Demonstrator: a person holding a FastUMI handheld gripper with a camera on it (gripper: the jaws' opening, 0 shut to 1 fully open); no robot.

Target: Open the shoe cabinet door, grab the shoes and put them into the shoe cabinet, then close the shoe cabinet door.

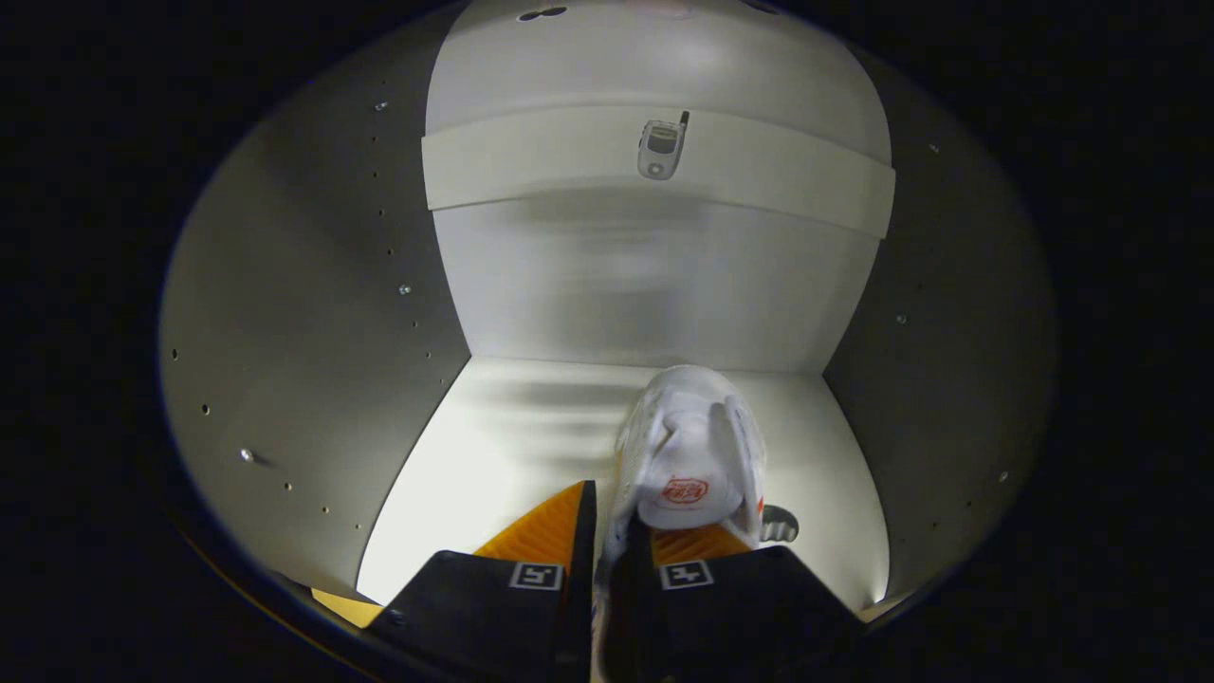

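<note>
The tool [607, 531] pinches the white shoe's [688, 455] collar, fingers nearly together, inside the open shoe cabinet [313, 379]; releasing it there and closing the door remain.

Gripper [607, 550] reaching forward, level, fingers pointing straight ahead and slightly down. Two fingers nearly together, narrow gap between them. Left finger [545, 536] pad ribbed, inner face turned toward gap. Right finger [697, 550] pad partly covered by what sits over it. Both fingers press on thin edge caught in gap. Square marker on top of each finger base. Holding hand out of sight behind fingers.
</note>
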